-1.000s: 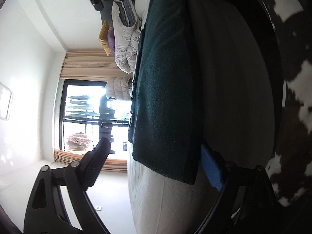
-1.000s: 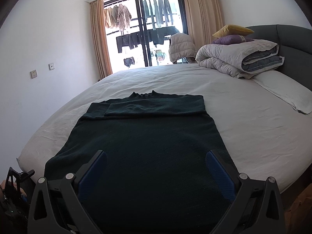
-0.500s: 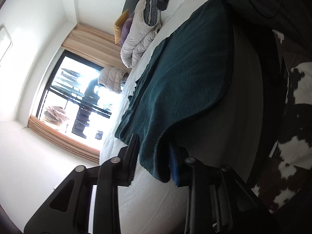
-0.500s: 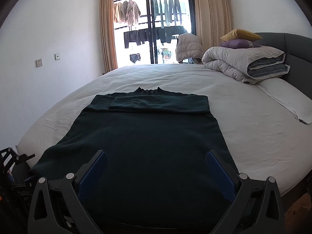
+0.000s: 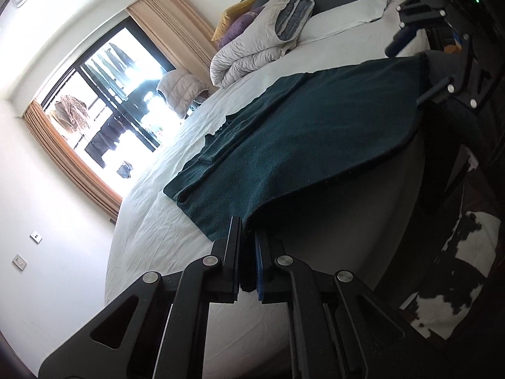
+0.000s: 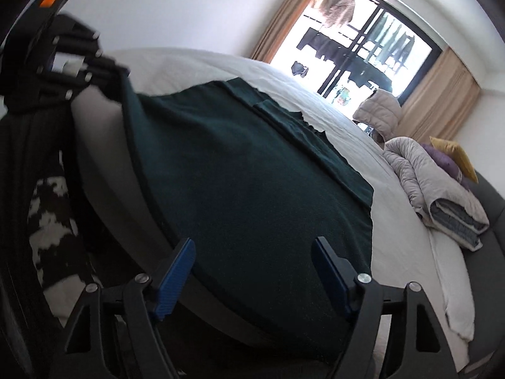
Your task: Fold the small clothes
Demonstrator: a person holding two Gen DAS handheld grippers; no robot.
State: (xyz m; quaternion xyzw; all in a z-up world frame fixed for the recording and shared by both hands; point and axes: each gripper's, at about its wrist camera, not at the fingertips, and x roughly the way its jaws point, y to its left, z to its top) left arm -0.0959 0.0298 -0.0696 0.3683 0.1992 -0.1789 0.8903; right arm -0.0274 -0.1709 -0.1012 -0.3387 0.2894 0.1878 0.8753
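Observation:
A dark green sweater (image 5: 303, 145) lies flat on the white bed (image 5: 164, 227), sleeves folded across its far end, hem at the bed's near edge. My left gripper (image 5: 247, 230) is shut on the sweater's near-left hem corner. In the right wrist view the sweater (image 6: 252, 177) fills the middle. My right gripper (image 6: 255, 252) is open, its blue pads on either side of the near-right hem part, not touching it. The left gripper also shows in the right wrist view (image 6: 104, 72) at the far hem corner.
A folded grey duvet (image 5: 262, 44) with yellow and purple pillows and a white pillow (image 5: 344, 15) lie at the headboard end. A puffy jacket (image 5: 183, 91) sits near the window. A cowhide rug (image 5: 454, 281) covers the floor beside the bed.
My left gripper has closed on the sweater's hem corner. My right gripper has tilted and dropped low to the hem at the bed edge, still open.

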